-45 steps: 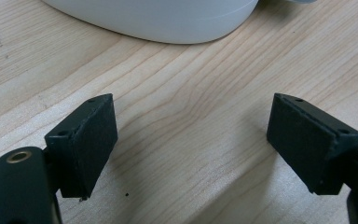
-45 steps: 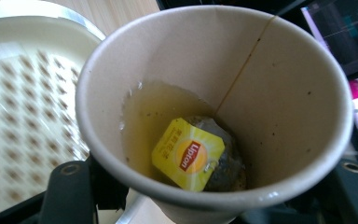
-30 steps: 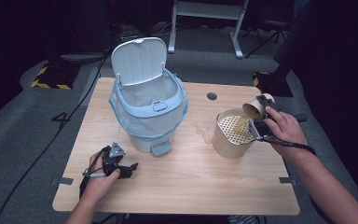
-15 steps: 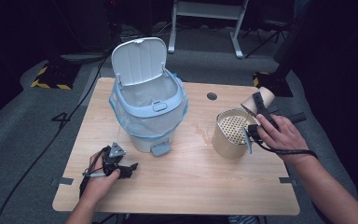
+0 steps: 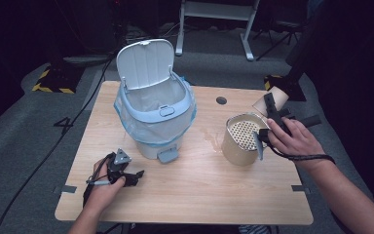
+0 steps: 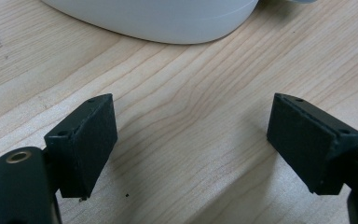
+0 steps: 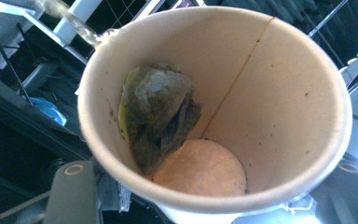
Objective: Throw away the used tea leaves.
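My right gripper [image 5: 271, 108] is shut on a paper cup [image 5: 265, 103], held tipped over a tan canister topped by a perforated strainer [image 5: 243, 136]. In the right gripper view the cup [image 7: 279, 93] has a wet tea bag [image 7: 161, 112] stuck to its inner wall, and a thin stream of liquid [image 7: 74, 21] runs off its rim. A pale blue pedal bin [image 5: 153, 122] stands at the table's centre-left with its lid [image 5: 143, 63] up and a bag liner inside. My left gripper [image 5: 131, 173] rests open on the wood in front of the bin, its jaws [image 6: 191, 135] wide apart with nothing between them.
The bin's white base [image 6: 158, 18] lies just ahead of the left jaws, and its pedal [image 5: 168, 156] sticks out toward me. A damp patch [image 5: 207, 134] marks the wooden table [image 5: 199, 195] between bin and canister. A round cable hole [image 5: 221, 100] sits at the back.
The right hand has turned and shifted slightly toward the canister, tipping the cup further over. The left gripper has stayed where it was.
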A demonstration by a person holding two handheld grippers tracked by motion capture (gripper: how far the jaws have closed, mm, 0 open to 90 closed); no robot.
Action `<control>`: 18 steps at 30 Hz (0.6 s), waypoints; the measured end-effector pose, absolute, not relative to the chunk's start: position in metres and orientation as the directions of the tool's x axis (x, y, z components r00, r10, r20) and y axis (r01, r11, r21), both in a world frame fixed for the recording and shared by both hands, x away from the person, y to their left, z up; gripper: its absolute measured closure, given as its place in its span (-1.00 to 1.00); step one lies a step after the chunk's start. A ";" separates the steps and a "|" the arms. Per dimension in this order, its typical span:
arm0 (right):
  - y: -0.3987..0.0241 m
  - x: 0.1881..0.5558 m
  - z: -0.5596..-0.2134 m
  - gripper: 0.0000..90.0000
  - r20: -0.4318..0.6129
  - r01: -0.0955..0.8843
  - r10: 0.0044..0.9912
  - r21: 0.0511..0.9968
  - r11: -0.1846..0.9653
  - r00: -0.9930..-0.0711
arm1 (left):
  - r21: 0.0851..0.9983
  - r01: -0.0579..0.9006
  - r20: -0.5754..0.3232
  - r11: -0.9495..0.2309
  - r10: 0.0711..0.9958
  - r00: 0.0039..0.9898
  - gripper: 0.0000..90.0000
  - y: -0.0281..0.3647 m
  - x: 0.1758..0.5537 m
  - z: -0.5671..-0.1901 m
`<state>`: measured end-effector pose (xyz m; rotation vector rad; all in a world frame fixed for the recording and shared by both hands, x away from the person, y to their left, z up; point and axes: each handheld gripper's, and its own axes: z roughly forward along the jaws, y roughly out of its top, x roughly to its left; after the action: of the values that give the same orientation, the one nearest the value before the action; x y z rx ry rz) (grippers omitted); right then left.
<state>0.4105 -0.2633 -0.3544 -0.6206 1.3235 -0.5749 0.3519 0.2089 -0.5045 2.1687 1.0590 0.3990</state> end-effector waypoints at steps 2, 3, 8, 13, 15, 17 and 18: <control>-0.263 0.411 -0.354 -0.22 -0.692 0.038 -0.704 -0.709 0.705 0.159 | 0.693 0.574 -0.022 -0.436 0.783 0.622 -0.64 0.209 0.352 -0.505; -0.263 0.411 -0.353 -0.22 -0.690 0.042 -0.706 -0.710 0.703 0.161 | 0.693 0.575 -0.023 -0.436 0.783 0.622 -0.64 0.209 0.352 -0.505; -0.258 0.411 -0.358 -0.19 -0.650 0.050 -0.742 -0.746 0.665 0.167 | 0.693 0.574 -0.022 -0.436 0.783 0.622 -0.64 0.209 0.352 -0.505; -0.255 0.410 -0.360 -0.17 -0.601 0.104 -0.778 -0.775 0.623 0.183 | 0.693 0.574 -0.022 -0.436 0.783 0.622 -0.64 0.209 0.352 -0.505; -0.255 0.410 -0.359 -0.17 -0.601 0.115 -0.778 -0.773 0.624 0.185 | 0.693 0.574 -0.022 -0.436 0.783 0.622 -0.64 0.209 0.352 -0.505; -0.255 0.410 -0.356 -0.17 -0.599 0.138 -0.778 -0.768 0.625 0.190 | 0.693 0.574 -0.021 -0.437 0.783 0.622 -0.64 0.209 0.352 -0.504; -0.255 0.411 -0.355 -0.18 -0.593 0.144 -0.783 -0.772 0.619 0.188 | 0.693 0.574 -0.021 -0.436 0.783 0.622 -0.64 0.209 0.352 -0.505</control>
<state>0.4106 -0.2555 -0.3547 -0.6459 1.2142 -0.7200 0.3519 0.2089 -0.5045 2.1686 1.0590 0.3995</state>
